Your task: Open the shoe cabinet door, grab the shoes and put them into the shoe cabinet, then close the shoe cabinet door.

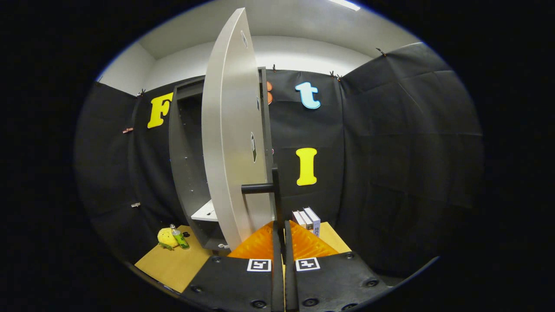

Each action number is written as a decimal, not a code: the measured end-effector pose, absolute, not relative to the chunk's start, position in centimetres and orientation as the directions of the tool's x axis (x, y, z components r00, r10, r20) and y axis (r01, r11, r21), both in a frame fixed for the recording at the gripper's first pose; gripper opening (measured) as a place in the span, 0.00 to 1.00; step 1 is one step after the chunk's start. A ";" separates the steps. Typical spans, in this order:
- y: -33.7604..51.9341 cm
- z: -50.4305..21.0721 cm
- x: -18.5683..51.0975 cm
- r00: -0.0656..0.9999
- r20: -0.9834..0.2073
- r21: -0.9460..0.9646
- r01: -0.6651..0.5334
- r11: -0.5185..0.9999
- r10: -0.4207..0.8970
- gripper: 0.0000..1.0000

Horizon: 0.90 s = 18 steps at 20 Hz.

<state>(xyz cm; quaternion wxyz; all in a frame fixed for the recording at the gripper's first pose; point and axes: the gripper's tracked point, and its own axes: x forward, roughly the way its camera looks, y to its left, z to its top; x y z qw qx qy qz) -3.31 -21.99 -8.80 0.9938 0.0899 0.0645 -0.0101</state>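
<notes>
My fingers are drawn nearly together, with only a thin slit between them, and the gripper (281, 225) is pinched on the dark upright bar of the door handle (275, 190), which rises straight out from between the tips. I judge both fingers to be pressing on that bar, though the contact itself is hard to make out.

The handle's short stub runs off to the left of the tips into the door (230, 130), a pale panel standing edge-on just ahead and left of the fingers. It is swung well out from the cabinet (184, 151), whose dark inside and a light shelf (207, 212) show beyond the door to the left.

So I take this as the first step, opening the door, close to done. The next move calls for letting go of the handle and finding the shoes; I cannot pick them out here.

Just past the tips on the right stand some books (308, 219) on the wooden tabletop (173, 264). Far off to the left lie a yellow soft toy (166, 237) and a small green bottle (179, 237).
</notes>
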 end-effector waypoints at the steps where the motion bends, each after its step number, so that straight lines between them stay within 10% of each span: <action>1: -22.2 -8.8 -3.5 0.992 -0.127 0.172 0.023 0.985 -0.001 0.06; 11: -25.9 -6.5 -7.9 0.994 -0.072 0.160 0.096 0.982 -0.085 0.08; 18: -19.7 -3.1 -12.3 0.999 -0.034 0.139 0.003 0.990 0.002 0.76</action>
